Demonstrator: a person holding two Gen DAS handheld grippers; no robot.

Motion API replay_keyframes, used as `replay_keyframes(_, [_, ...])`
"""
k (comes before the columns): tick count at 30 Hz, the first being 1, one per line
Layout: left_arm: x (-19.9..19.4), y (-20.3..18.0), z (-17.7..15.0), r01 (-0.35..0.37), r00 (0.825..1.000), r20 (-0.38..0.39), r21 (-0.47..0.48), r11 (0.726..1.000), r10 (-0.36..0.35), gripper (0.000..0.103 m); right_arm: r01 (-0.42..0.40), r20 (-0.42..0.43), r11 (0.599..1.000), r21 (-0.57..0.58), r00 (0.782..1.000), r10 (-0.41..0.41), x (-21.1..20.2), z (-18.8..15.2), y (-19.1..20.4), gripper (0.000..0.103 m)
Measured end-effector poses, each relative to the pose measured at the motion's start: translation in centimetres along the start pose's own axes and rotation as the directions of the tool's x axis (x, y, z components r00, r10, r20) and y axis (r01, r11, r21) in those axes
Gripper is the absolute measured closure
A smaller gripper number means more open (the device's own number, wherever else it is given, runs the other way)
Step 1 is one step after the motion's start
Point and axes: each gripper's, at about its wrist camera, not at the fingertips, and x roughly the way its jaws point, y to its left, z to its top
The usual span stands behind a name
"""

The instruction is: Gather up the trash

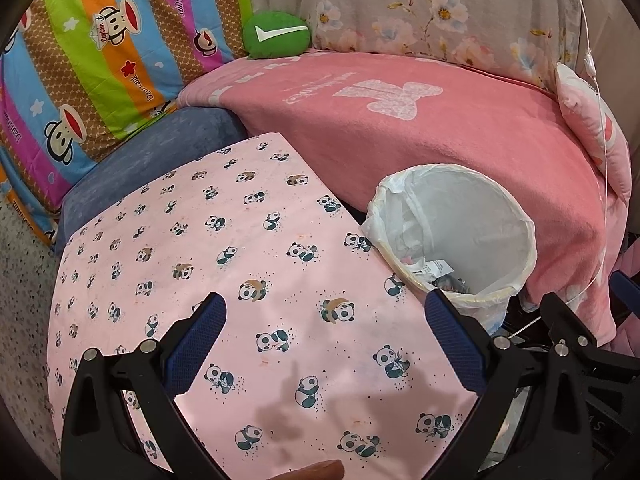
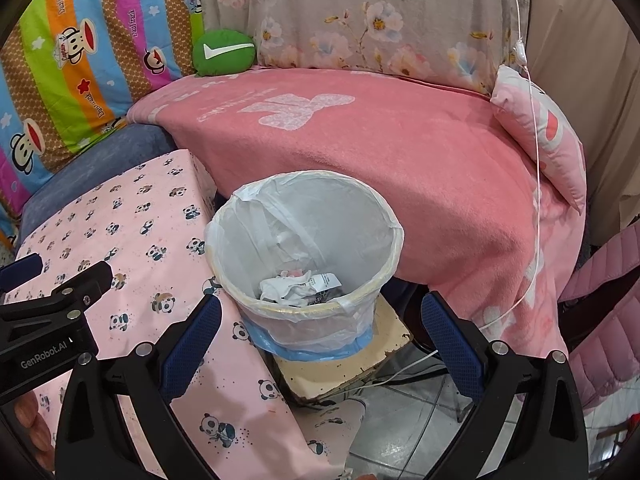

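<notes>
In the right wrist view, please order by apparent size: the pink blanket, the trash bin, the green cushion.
1. pink blanket
2. trash bin, though it is nearer the camera, which enlarges it
3. green cushion, farthest away, so it looks small

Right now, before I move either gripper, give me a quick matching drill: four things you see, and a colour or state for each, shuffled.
Things:
1. cushion
2. bin
3. tablecloth
4. blanket

States:
A. pink, panda print
B. green, white tick
C. lined with a white bag, crumpled paper inside
D. plain pink, draped over the seat

Pairs: 1-B, 2-C, 3-A, 4-D
</notes>
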Motion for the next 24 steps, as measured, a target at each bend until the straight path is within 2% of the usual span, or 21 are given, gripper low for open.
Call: replay_keyframes(24, [-0.02, -0.03, -0.05, -0.003, 1.0, 0.0, 0.005, 1.0, 0.003, 0.008, 0.002, -0.006, 1.0, 0.0, 1.0, -0.002, 0.21, -0.22, -0.25, 0.004])
